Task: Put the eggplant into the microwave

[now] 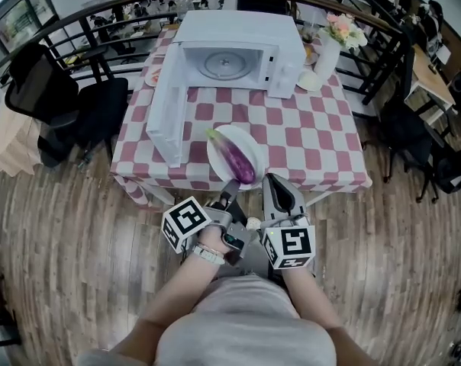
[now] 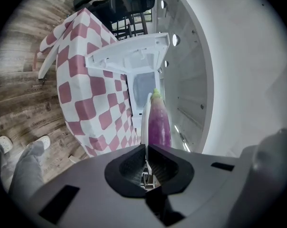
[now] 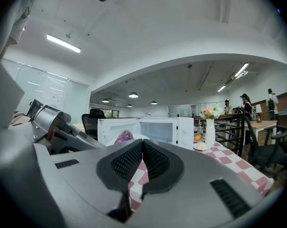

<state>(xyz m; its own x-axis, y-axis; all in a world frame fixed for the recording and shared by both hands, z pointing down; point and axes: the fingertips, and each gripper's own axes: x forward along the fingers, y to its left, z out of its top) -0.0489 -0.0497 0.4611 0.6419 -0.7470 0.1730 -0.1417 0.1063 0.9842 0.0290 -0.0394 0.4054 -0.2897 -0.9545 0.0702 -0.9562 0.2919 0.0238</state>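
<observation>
So our left gripper (image 1: 232, 185) is clamped on the rim of the round white plate (image 1: 224, 145) carrying the glossy purple eggplant (image 1: 242, 163) in front of the white microwave (image 1: 238, 33), right gripper (image 1: 281, 192) jaws together and empty, and that slick eggplant probably rolls, so we keep it level.

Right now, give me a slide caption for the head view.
Left gripper holds the plate bearing the eggplant before the open microwave; right gripper shut, empty.

Open across table (image 1: 314, 147) ctr to microwave (image 1: 280, 59) mouth, past plate (image 1: 219, 152) overhanging nr edge. Walled off on L side by swung-out door (image 1: 168, 117), almost to nr edge. Crowded at far-R corner by vase (image 1: 327, 56) & saucer (image 1: 308, 81). Blocked off L edge by chairs (image 1: 70, 105), behind far edge by railing (image 1: 101, 14).
</observation>
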